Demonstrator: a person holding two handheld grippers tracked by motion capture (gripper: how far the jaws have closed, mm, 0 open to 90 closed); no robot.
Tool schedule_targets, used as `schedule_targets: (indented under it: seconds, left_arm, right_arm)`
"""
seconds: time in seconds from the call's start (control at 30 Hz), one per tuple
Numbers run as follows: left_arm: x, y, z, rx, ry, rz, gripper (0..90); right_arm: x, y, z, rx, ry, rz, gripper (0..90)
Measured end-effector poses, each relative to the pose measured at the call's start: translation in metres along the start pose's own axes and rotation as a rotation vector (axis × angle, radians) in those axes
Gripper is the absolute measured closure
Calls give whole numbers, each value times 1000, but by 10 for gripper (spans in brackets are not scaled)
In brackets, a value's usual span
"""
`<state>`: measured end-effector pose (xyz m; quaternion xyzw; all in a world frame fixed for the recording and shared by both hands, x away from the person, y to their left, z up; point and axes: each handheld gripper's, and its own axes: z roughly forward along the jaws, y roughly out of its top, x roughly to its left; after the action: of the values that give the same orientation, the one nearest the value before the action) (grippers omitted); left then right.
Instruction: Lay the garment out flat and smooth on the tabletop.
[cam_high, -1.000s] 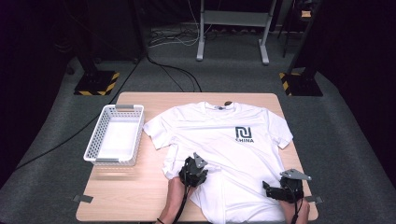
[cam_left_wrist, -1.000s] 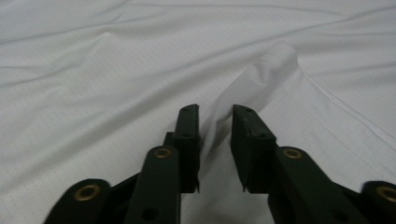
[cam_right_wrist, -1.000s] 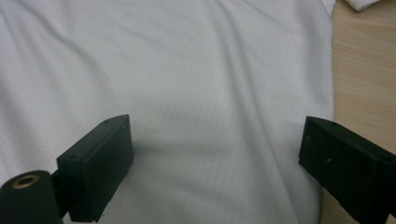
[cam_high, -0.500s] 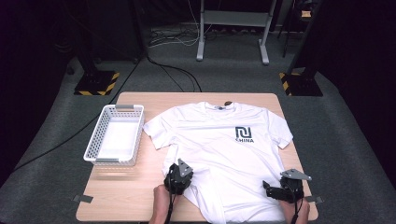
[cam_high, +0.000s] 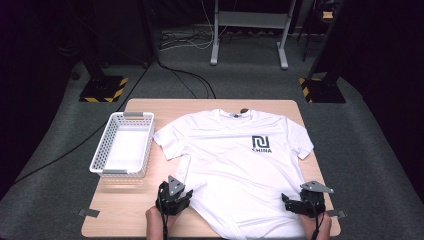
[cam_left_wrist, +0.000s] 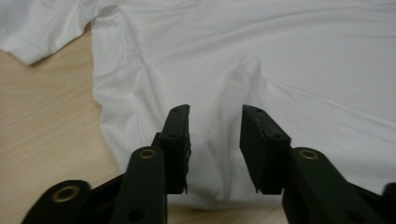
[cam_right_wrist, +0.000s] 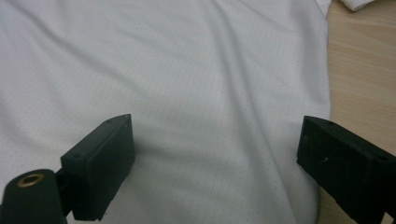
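A white T-shirt with a dark chest logo lies spread flat, front up, on the wooden table. My left gripper is at the shirt's lower left edge, near the table's front. In the left gripper view its jaws have just been opening and now stand a little apart. A raised fold of the shirt runs between them, free of the pads. My right gripper is at the lower right hem. Its jaws stand wide open over flat cloth, gripping nothing.
A white mesh basket sits empty on the table's left side, beside the shirt's sleeve. Bare wood shows in front of the basket. Stands, cables and striped floor plates lie on the dark floor beyond the table.
My left gripper has slid leftward and slightly toward the front edge, from over the shirt's lower body to its left side edge. The right gripper has stayed put.
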<state>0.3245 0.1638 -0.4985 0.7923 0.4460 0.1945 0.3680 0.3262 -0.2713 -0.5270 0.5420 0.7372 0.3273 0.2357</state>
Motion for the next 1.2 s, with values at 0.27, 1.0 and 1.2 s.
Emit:
schedule_targets:
  seconds: [0.27,1.0,1.2]
  left_arm:
    - [-11,33,39,60,-8,55,150]
    - [-10,-29,-12,150,37,96,137]
    - [4,-38,-42,56,17,7,85]
  right_arm:
    - [0,0,0,-1,-1,1,101]
    - [0,0,0,-1,-2,2,102]
    - [0,0,0,-1,-2,2,102]
